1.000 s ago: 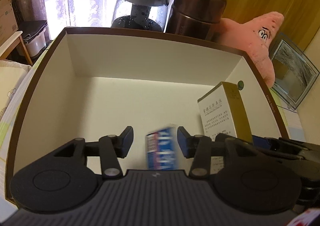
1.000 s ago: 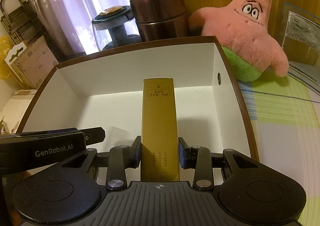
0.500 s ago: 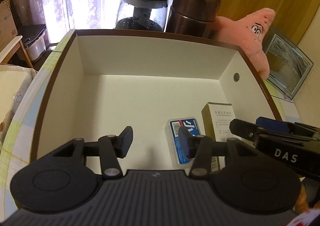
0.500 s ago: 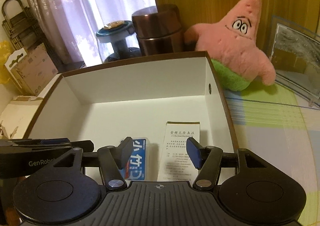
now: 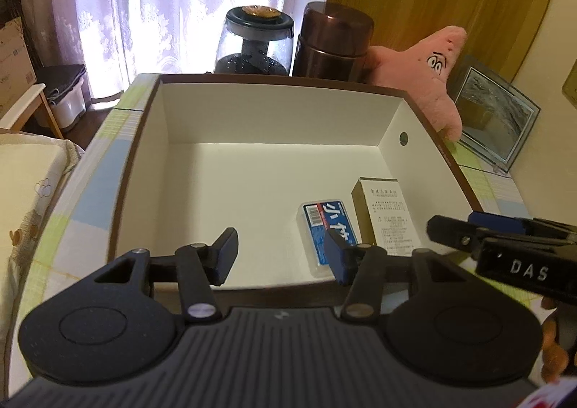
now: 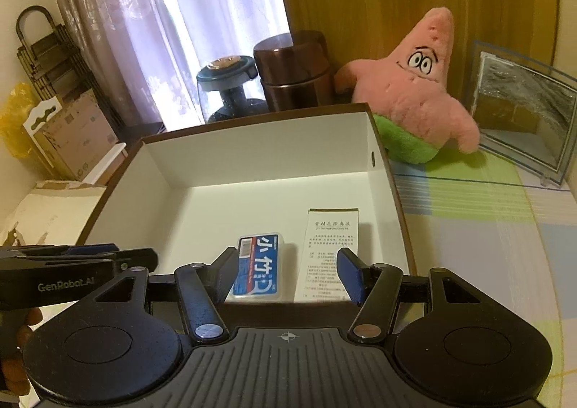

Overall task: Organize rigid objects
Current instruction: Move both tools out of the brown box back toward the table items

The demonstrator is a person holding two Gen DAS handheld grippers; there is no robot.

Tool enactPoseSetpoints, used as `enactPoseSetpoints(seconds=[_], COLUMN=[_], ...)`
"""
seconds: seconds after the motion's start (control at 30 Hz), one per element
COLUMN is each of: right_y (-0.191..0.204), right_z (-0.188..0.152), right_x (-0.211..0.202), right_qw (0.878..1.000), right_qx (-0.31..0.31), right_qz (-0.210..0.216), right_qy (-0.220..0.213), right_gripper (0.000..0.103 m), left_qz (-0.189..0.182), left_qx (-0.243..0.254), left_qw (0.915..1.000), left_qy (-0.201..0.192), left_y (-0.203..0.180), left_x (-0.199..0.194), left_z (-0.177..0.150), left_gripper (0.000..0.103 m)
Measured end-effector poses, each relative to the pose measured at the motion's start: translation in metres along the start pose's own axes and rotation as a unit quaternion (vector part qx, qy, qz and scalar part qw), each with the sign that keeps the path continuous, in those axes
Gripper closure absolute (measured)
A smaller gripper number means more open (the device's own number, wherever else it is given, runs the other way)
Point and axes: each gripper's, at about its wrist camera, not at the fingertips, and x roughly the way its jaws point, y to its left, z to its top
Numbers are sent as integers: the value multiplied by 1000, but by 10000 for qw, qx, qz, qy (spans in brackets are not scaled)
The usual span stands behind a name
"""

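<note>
Left gripper [image 5: 279, 256], right gripper [image 6: 286, 272] both released; glass jar [image 6: 227, 88], brown canister [image 6: 294, 70], pink plush [image 6: 418, 83] behind box [image 6: 252, 152].

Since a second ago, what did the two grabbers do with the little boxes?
The right gripper let go of the tall gold box, which now lies flat in the big box. The blue packet, seen falling from the left gripper, now lies flat beside it. Both grippers, jaws open and empty, pulled back to the near rim. The big box, jars and pink plush toy stayed put.
</note>
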Motion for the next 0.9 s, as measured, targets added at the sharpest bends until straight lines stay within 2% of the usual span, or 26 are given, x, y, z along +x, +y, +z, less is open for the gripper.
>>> enactPoseSetpoints(seconds=[0.6, 0.9], right_y=[0, 4], right_z=[-42, -68], right_x=[-81, -112], right_qw=[9994, 9992], right_qx=[301, 379], right_qz=[8, 7], right_qy=[-157, -150], right_gripper=[45, 45], left_qz=[-85, -202], left_qx=[89, 158], left_qw=[9998, 9997], left_qy=[-178, -40], left_y=[2, 1], left_x=[-77, -100], left_z=[-48, -78], left_gripper=[55, 55])
